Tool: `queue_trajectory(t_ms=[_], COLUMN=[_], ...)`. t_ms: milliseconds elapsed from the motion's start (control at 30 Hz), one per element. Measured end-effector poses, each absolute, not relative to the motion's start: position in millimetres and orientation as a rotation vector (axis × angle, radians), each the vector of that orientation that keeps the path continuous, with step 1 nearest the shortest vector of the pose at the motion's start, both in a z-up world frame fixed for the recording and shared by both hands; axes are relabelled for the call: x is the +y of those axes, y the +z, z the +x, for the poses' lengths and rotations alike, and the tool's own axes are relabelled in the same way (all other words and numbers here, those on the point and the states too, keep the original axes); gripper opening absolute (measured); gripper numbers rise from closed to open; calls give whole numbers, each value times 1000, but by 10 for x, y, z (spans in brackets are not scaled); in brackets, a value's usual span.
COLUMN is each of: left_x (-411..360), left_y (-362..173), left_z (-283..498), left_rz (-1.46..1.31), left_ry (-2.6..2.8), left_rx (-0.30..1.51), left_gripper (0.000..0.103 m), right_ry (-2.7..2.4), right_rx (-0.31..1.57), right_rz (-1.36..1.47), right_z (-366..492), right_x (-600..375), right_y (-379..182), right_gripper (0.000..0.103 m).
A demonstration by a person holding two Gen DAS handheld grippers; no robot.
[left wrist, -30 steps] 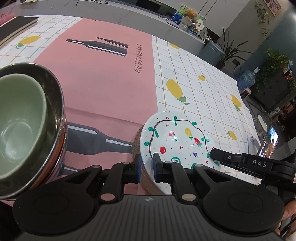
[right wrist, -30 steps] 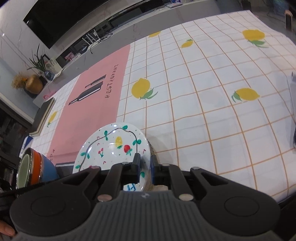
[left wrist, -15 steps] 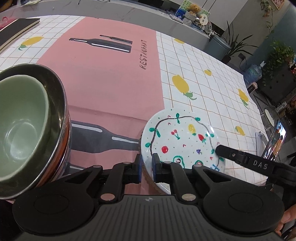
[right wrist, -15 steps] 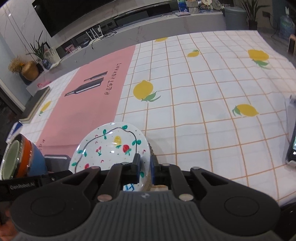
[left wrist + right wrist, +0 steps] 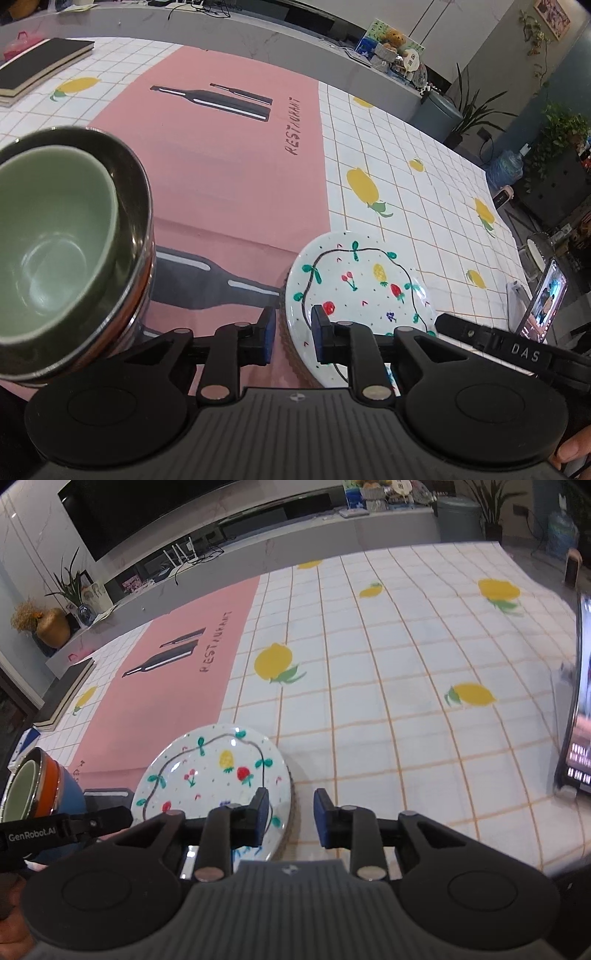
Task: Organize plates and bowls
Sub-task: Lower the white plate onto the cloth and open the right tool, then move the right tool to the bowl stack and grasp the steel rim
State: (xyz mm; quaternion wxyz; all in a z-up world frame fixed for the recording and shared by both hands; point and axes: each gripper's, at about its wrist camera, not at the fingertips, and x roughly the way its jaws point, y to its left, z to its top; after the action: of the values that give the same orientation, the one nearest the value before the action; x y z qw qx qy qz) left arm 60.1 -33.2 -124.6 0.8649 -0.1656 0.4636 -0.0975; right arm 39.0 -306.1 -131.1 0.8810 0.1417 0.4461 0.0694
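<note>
The round white ceramic plate with painted fruit (image 5: 214, 775) lies near on the counter (image 5: 388, 709): stiff, glazed, likely slippery and breakable, best pinched at its rim. Left tool (image 5: 291, 334) and right tool (image 5: 290, 818) straddle opposite rims, both with fingers parted, gripping nothing.

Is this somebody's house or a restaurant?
Most likely a home living and dining room, though I can't be sure. A big dark TV hangs over a long counter, potted plants stand about, and the table wears a lemon-print tablecloth. "Restaurant" is only printed on the pink mat.
</note>
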Motion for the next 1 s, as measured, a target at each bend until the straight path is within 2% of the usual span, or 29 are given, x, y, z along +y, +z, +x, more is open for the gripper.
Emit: queue_trajectory(t_ms=[333,700,767,833,1000], left_x=[-437,-475,-447,-381,-102], left_y=[-1292,-664,-512,-376,-125], left_z=[571,303,254,218,194], left_rz=[-279,-131,-85,-55,-42], left_ry=[-195,-251,-229,-205,-123], left_rx=[1005,851,827,802,746], left_gripper=[23,23,23,23,23], right_ry=[145,183,206,230,289], right_rx=[977,889,869,848,808], right_rz=[308,217,183,169,169], right_z=[343,229,223,229,282], right_x=[-2973,-2744,-2626,-2517,-2244], right_y=[-1400,-952,-833,-715,-482], right_gripper=[28,31,37,47,58])
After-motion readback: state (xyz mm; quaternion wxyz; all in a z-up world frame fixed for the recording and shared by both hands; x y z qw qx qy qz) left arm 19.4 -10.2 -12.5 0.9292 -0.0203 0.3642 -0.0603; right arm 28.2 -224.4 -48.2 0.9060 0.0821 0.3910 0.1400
